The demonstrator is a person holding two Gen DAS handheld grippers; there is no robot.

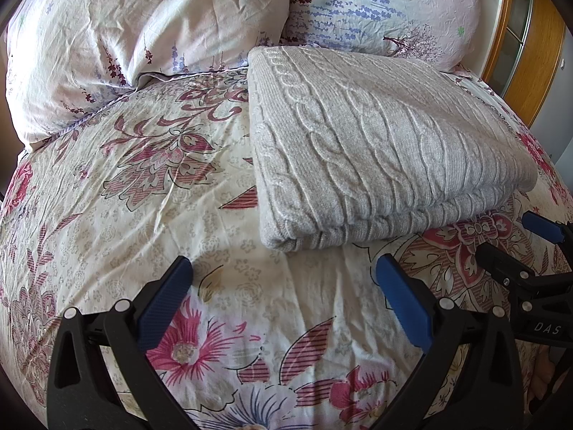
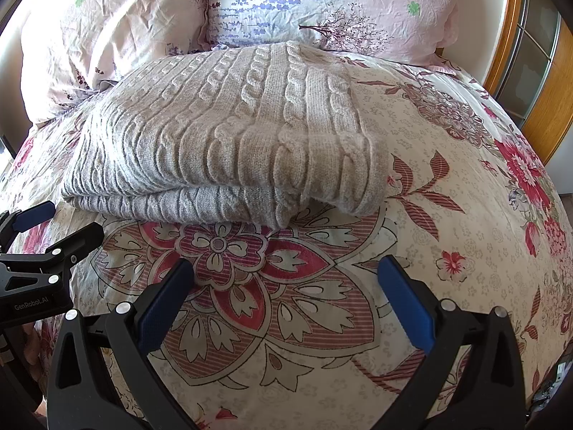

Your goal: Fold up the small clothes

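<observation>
A grey cable-knit sweater (image 1: 372,150) lies folded in a thick rectangle on the flowered bedspread (image 1: 143,215); it also shows in the right wrist view (image 2: 229,143). My left gripper (image 1: 283,268) is open and empty, just short of the sweater's near left corner. My right gripper (image 2: 286,268) is open and empty, a little in front of the sweater's near right edge. The right gripper also shows at the right edge of the left wrist view (image 1: 515,240), and the left gripper at the left edge of the right wrist view (image 2: 57,222).
Two pillows (image 1: 143,36) (image 2: 322,3) lie behind the sweater at the head of the bed. A wooden headboard and door frame (image 1: 515,36) stand at the far right. The bedspread (image 2: 465,215) stretches to the right of the sweater.
</observation>
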